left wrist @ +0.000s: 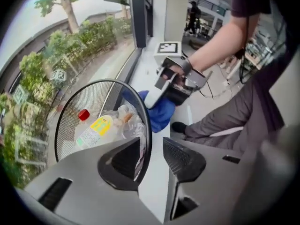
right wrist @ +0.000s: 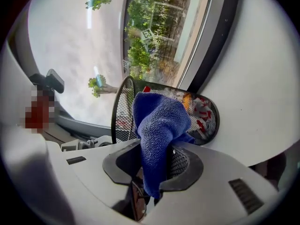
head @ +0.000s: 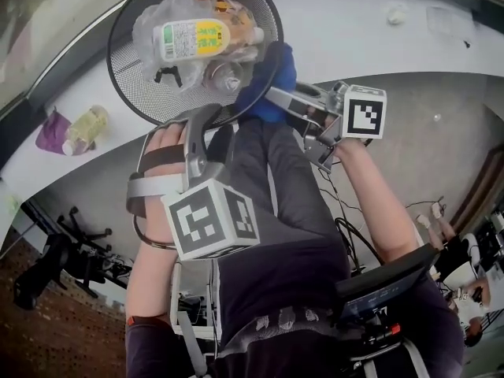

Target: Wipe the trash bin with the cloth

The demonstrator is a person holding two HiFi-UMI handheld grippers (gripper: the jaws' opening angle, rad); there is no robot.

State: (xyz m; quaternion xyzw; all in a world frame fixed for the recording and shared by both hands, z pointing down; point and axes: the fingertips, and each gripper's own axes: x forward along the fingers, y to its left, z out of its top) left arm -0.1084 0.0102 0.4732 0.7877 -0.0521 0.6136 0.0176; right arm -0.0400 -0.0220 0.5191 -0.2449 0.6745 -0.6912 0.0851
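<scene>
**Q:** Okay, where's the trash bin (head: pixel 126 77), and which way does it point?

**Op:** On the white ledge (head: pixel 378 46) by the window. My head view looks down into its mouth, a near-full circle, so the long axis runs along that line of sight; the right gripper view has it side-on, mouth left, base right, axis across the picture.

**Q:** Grippers?

**Op:** The right gripper (right wrist: pixel 157 153) pinches the blue cloth (right wrist: pixel 159 121); the cloth sits against the bin's outside near the rim. The left gripper (left wrist: pixel 152 144) straddles the rim with jaws part-spread, one pad inside and one outside; I see a gap at the outer pad.

**Q:** Anything only one view gives?

**Op:** Only the head view shows a second bottle (head: pixel 85 126) beside a purple bag (head: pixel 51 132), well left of the bin; the red-capped bottle (head: pixel 193 38) inside the bin is barely a cap in the right gripper view.
</scene>
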